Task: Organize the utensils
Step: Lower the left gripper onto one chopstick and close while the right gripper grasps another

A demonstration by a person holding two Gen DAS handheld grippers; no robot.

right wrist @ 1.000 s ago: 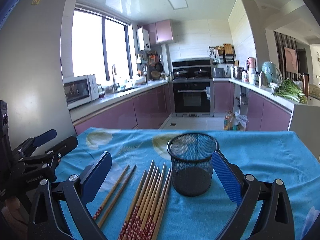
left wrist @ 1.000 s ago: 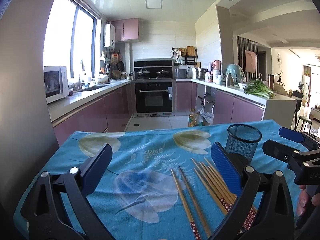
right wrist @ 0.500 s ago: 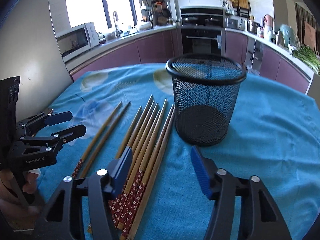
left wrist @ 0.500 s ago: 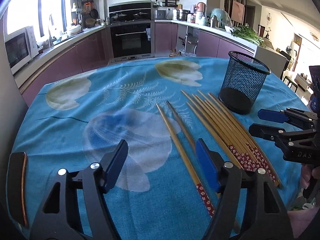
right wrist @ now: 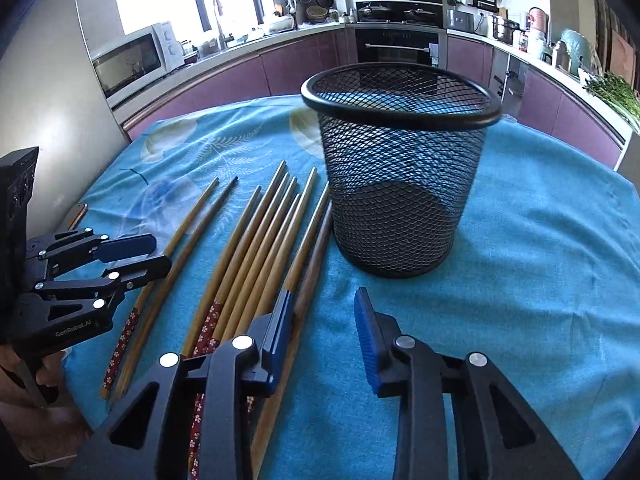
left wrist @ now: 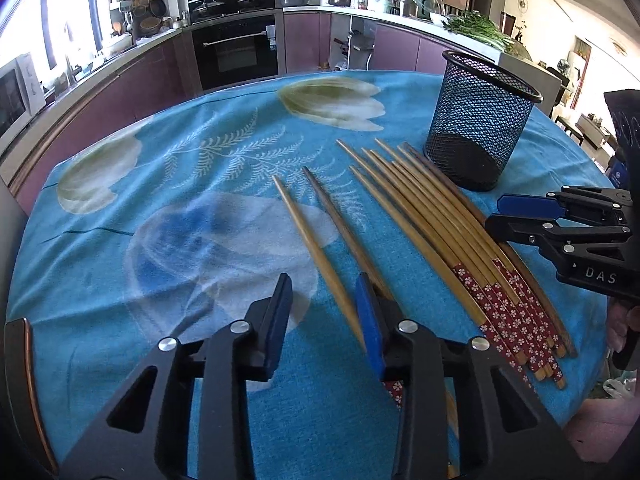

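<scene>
Several wooden chopsticks with red flowered ends [left wrist: 440, 224] [right wrist: 260, 248] lie bundled on the blue flowered tablecloth [left wrist: 180, 248]. A separate pair [left wrist: 320, 240] [right wrist: 188, 232] lies to their left. A black mesh cup [left wrist: 480, 128] [right wrist: 400, 184] stands upright and empty at the bundle's far right. My left gripper [left wrist: 324, 312] [right wrist: 160, 254] hovers low over the pair, jaws closing, one chopstick running between the pads untouched. My right gripper [right wrist: 324, 320] [left wrist: 504, 214] is low at the bundle's right edge, jaws closing, the outermost chopstick just inside its left pad, not pinched.
A dark flat object with a copper rim [left wrist: 16, 380] lies at the table's left edge. The cloth drops off at the near right edge [left wrist: 580, 380]. Kitchen counters, an oven [left wrist: 236, 52] and a microwave [right wrist: 132, 60] stand well behind the table.
Both grippers have come down and tipped towards the table, from looking across the kitchen to looking at the chopsticks. Both pairs of jaws have narrowed from wide open.
</scene>
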